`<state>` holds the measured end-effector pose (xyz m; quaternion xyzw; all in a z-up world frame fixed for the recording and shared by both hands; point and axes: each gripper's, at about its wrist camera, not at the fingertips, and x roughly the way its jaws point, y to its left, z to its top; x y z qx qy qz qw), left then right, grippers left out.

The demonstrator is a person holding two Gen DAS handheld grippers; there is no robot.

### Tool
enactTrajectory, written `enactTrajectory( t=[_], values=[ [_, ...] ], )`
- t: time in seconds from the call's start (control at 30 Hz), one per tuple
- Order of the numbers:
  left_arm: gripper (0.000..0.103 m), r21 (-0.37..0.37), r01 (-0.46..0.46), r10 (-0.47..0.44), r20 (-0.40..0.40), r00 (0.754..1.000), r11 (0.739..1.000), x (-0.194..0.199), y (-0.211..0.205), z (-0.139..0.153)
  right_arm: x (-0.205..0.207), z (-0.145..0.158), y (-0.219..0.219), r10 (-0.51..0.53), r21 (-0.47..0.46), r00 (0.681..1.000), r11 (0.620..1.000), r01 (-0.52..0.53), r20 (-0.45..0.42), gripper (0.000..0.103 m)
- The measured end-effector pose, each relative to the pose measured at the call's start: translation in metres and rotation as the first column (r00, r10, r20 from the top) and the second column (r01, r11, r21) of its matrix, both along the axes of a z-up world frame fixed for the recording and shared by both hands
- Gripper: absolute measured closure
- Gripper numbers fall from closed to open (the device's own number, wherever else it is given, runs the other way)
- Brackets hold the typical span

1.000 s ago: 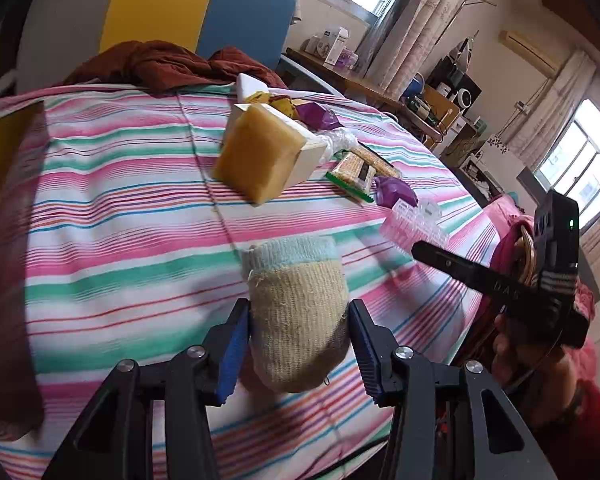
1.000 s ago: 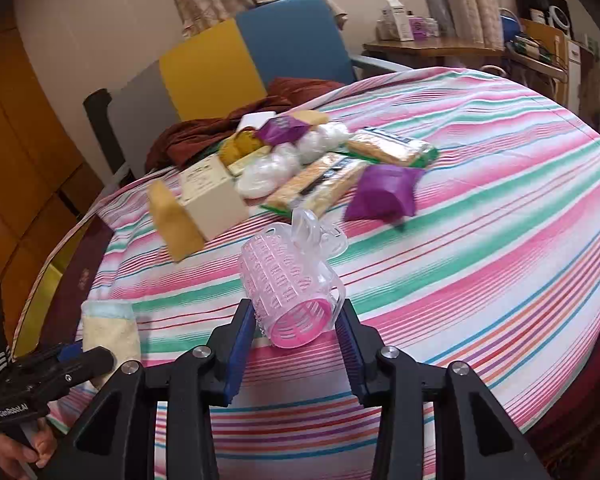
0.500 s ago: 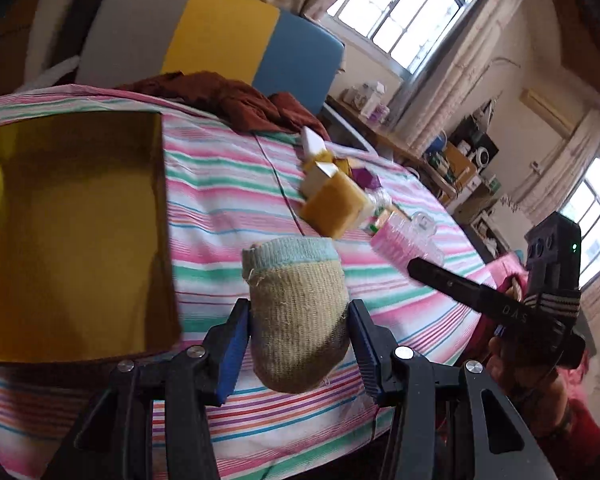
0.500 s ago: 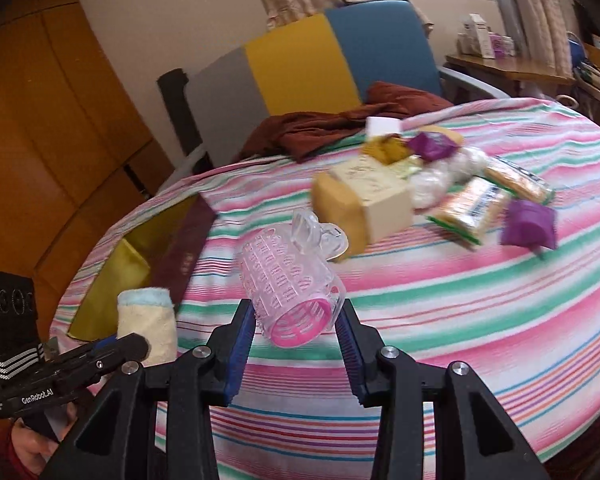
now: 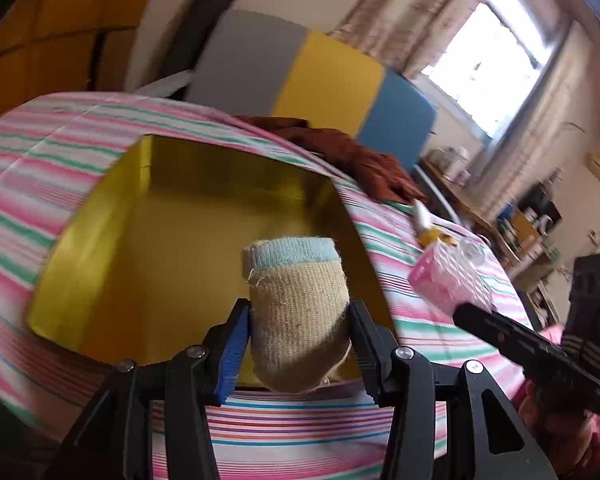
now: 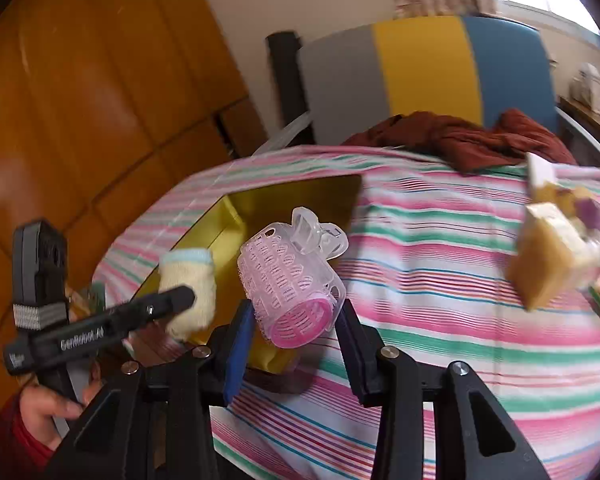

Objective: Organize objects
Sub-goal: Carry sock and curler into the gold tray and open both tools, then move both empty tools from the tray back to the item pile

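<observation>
- Sock (image 5: 298,316), beige with a pale blue cuff, is clamped between the pads of the left gripper (image 5: 298,354) at the lower centre of the left wrist view, above the near edge of the gold box (image 5: 148,264).
- Pink hair roller (image 6: 290,280), with a clear clip on top, is pinched between the pads of the right gripper (image 6: 292,340) at the lower centre of the right wrist view, above the striped tablecloth (image 6: 440,340) beside the box's corner.
- "GenRobot.AI" is printed in white on the left gripper's finger, seen at lower left in the right wrist view; a hand (image 6: 48,406) in a red sleeve is seen below it.
- At the right edge of the right wrist view, a tan box (image 6: 548,264) and some blurred packets are seen on the cloth; their print cannot be read.
- Further back, a rust-brown cloth (image 6: 472,140) is draped at the table's far edge.
- Behind it, a chair (image 6: 424,68) with grey, yellow and blue panels is seen.
</observation>
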<state>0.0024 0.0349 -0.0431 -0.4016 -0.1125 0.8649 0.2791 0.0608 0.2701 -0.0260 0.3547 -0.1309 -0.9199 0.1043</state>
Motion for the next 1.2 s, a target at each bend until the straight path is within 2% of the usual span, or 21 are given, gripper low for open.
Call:
enactTrajectory(
  t=[0.2, 0.37, 0.57, 0.7, 0.83, 0.9, 1.03, 1.2],
  values=[
    [0.053, -0.051, -0.095, 0.096, 0.022, 0.995, 0.994, -0.022, -0.03, -0.016, -0.033, -0.015, -0.037, 0.076, 0.016, 0.995, 0.997, -0.077, 0.063, 0.062],
    [0.053, -0.103, -0.135, 0.14, 0.039, 0.989, 0.985, -0.033, -0.043, -0.026, -0.054, -0.027, -0.06, 0.105, -0.001, 0.988, 0.994, -0.105, 0.115, 0.061],
    [0.051, -0.113, -0.184, 0.189, 0.033, 0.981, 0.976, -0.033, -0.06, -0.03, -0.064, -0.037, -0.072, 0.117, -0.029, 0.98, 0.993, -0.113, 0.163, 0.057],
    [0.023, -0.095, -0.234, 0.236, 0.006, 0.972, 0.968, -0.032, -0.066, -0.024, -0.057, -0.034, -0.074, 0.131, -0.038, 0.979, 0.991, -0.127, 0.156, 0.057],
    [0.02, -0.065, -0.285, 0.285, -0.006, 0.958, 0.956, -0.029, -0.072, -0.016, -0.052, -0.032, -0.072, 0.12, -0.042, 0.983, 0.992, -0.115, 0.141, 0.057],
    [0.015, -0.059, -0.314, 0.314, -0.007, 0.949, 0.948, -0.028, -0.076, -0.014, -0.051, -0.031, -0.071, 0.118, -0.047, 0.983, 0.993, -0.112, 0.138, 0.057],
    [0.009, -0.043, -0.348, 0.348, -0.013, 0.937, 0.936, -0.024, -0.078, -0.009, -0.047, -0.03, -0.067, 0.108, -0.053, 0.985, 0.993, -0.102, 0.133, 0.057],
    [0.002, -0.026, -0.331, 0.33, -0.014, 0.944, 0.943, -0.021, -0.068, -0.006, -0.043, -0.028, -0.061, 0.095, -0.061, 0.988, 0.994, -0.088, 0.126, 0.057]
  ],
)
